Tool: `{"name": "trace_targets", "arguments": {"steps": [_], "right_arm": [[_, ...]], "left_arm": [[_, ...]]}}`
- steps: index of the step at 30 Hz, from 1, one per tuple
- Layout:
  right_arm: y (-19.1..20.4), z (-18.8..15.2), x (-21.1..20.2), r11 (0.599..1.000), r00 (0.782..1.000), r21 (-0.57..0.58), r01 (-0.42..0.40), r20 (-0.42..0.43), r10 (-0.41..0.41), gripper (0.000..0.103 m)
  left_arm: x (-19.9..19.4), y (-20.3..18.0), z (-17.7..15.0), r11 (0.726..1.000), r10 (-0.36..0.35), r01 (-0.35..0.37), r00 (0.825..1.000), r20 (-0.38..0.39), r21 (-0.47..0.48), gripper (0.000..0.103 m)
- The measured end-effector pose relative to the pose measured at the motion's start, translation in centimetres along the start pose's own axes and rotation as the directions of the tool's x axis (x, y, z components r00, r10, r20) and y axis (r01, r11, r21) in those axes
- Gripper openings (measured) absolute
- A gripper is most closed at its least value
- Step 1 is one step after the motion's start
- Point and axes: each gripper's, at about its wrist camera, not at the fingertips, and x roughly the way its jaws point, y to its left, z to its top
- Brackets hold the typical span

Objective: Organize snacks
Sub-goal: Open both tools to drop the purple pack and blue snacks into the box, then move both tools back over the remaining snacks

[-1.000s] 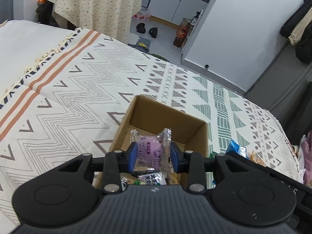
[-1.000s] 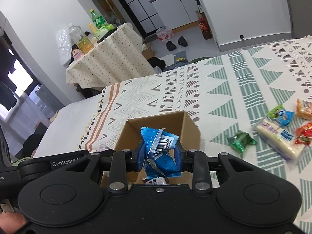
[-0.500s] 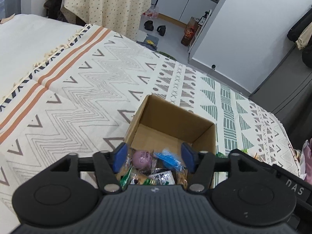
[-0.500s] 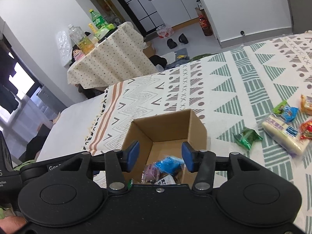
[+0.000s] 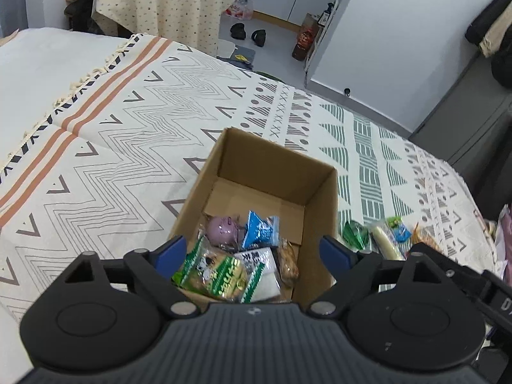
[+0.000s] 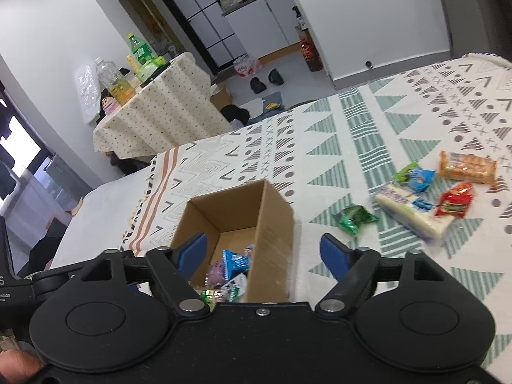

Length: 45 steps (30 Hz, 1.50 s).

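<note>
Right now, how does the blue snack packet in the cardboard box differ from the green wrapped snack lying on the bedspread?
Place: the blue snack packet lies inside the cardboard box among other snacks; the green wrapped snack lies loose on the bedspread, right of the box.
Neighbours: the blue packet leans against a purple round snack; the green one touches nothing.
Colour: blue with white print versus shiny green.
Shared: both are small sealed wrappers, and neither is gripped.

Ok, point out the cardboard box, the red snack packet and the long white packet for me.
cardboard box [image 6: 275, 224], right wrist view, on its outer right wall.
red snack packet [image 6: 454, 204], right wrist view, middle of the wrapper.
long white packet [image 6: 412, 212], right wrist view, mid-length on its white body.
</note>
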Motion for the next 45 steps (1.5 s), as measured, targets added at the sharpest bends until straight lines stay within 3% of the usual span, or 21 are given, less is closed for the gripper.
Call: {"name": "trace_targets", "arguments": {"steps": [7, 17, 26, 45], "right_arm": [[-1.8, -0.4, -1.9, 0.999, 0.998, 0.008, 0.049, 0.03, -0.049, 0.091], [-4.8, -0.7, -4.1, 0.996, 0.995, 0.034, 0.078, 0.057, -0.08, 0.093], [-9.0, -1.2, -5.8, 0.992, 0.992, 0.079, 0.103, 0.07, -0.109, 0.093], [-16.4, -1.8, -5.7, 0.98, 0.993, 0.186, 0.066, 0.087, -0.083, 0.103]], "left_arm": [[-0.5, -1.8, -1.1, 1.0, -0.001, 0.001, 1.0, -0.007, 0.024, 0.094], [-1.0, -5.0, -2.4, 0.997, 0.005, -0.005, 1.0, -0.007, 0.072, 0.096], [-0.8, -8.8, -3.9, 0.992, -0.05, 0.051, 0.999, -0.017, 0.113, 0.1], [2.0, -14.2, -4.8, 0.984, -0.077, 0.086, 0.995, -0.065, 0.157, 0.103]]}}
